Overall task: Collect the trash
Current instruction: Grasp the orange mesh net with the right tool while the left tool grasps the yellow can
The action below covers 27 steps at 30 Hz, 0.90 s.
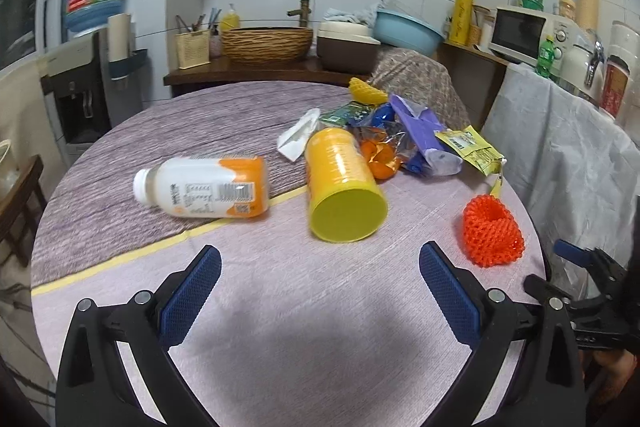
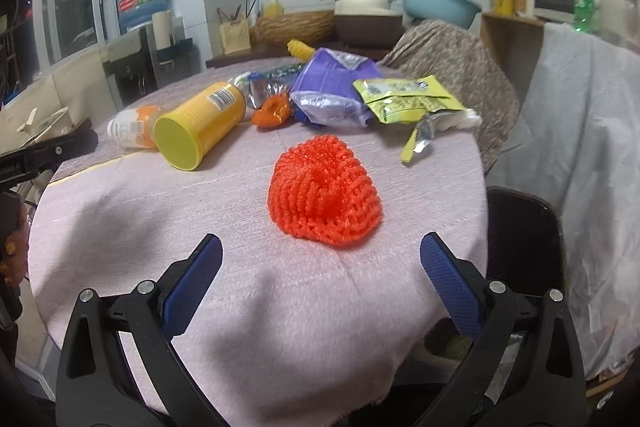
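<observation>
Trash lies scattered on the table (image 2: pixel 132 211): red foam net (image 2: pixel 324 195) at centre frame before the right gripper (image 2: pixel 320 259), fingers spread and empty, yellow can (image 1: pixel 340 183) ahead of the equally spread left gripper (image 1: pixel 320 263); approach stage, next likely closing on the net.

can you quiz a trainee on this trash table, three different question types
1. True or false: the yellow can stands upright.
2. Which piece lies straight ahead of the right gripper? A. bottle B. red net C. purple bag
3. Fill in: both grippers, including the left gripper, are ____ and hold nothing.

Key
1. False: it lies on its side, its flat yellow end facing the left camera.
2. B
3. open
</observation>
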{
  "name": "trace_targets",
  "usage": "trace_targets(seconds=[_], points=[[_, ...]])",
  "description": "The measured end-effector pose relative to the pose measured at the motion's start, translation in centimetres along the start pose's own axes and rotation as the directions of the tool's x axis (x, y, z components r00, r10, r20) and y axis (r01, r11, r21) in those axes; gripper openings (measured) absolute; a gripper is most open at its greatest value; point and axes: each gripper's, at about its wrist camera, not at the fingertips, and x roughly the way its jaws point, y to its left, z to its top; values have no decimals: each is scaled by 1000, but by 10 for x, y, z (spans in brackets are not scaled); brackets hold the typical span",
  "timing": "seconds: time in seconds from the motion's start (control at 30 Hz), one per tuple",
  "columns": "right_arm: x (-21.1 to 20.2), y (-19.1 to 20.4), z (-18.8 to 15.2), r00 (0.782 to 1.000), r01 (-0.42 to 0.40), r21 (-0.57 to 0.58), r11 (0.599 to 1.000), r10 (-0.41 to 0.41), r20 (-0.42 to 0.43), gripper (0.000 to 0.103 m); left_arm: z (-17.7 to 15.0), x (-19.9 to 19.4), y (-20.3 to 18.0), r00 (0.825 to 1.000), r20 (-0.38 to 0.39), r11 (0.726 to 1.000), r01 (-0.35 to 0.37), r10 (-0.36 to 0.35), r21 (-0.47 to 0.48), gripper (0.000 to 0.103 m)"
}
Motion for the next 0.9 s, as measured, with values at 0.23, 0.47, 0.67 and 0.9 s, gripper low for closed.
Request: trace_targets(seconds=[0.23, 0.47, 0.67, 0.9], points=[[52, -12, 25, 987, -41, 8, 999, 42, -153, 98, 19, 41, 0, 987, -147, 998, 65, -65, -9, 98], [71, -7, 34, 980, -40, -45, 998, 30, -197, 69, 52, 79, -10, 959, -264, 994, 109, -103, 9, 96], [72, -3, 37, 980, -65, -62, 996, 53, -191, 43, 74, 115, -20, 934, -353, 992, 84, -46, 92, 93], [66, 1, 34, 983, -80, -78, 994, 66, -171, 32, 88, 155, -25, 880, -474, 989, 54, 17, 136, 87]])
